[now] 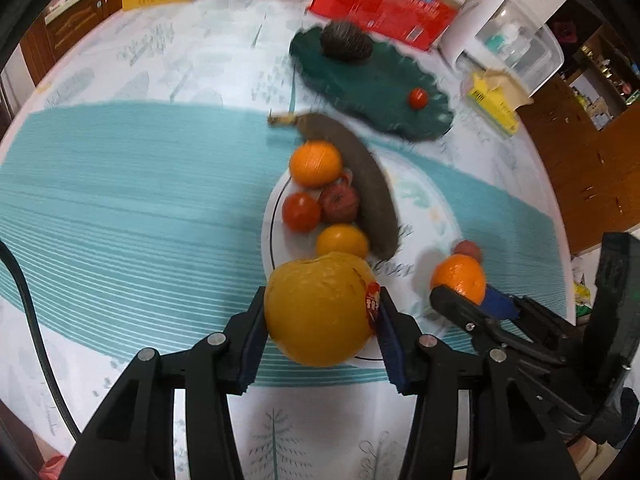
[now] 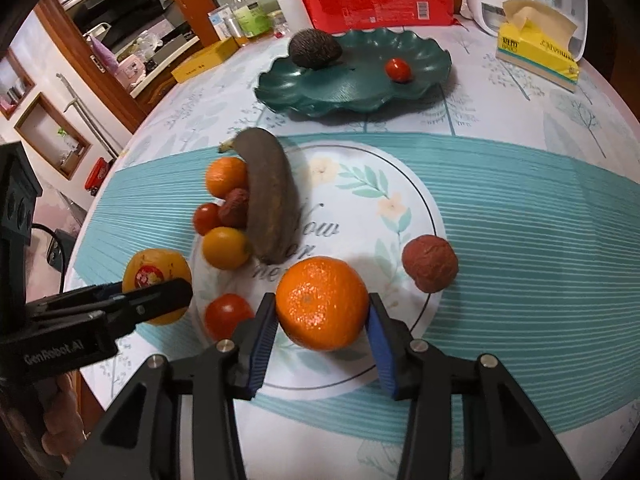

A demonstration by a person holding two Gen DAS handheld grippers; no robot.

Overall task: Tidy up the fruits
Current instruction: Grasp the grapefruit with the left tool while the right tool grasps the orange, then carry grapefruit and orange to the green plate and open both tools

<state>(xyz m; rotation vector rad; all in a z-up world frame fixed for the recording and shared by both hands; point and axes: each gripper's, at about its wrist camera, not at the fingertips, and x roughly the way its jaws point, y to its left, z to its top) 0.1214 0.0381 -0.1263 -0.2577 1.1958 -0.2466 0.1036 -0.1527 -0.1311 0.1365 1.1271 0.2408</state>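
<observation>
Tabletop: green dish point(image 2: 424, 60) lies ahead of both claws, left gripper point(image 1: 320, 316) grasping yellow fruit point(image 1: 316, 308), right gripper point(image 2: 322, 320) grasping orange point(image 2: 322, 308)

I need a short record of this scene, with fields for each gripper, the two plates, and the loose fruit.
left gripper: shut on yellow fruit with a red sticker
right gripper: shut on orange
white plate: brown banana, small oranges and tomatoes grouped at its left side
green plate: dark avocado, one small tomato
loose fruit: wrinkled red fruit at the white plate's right edge
</observation>
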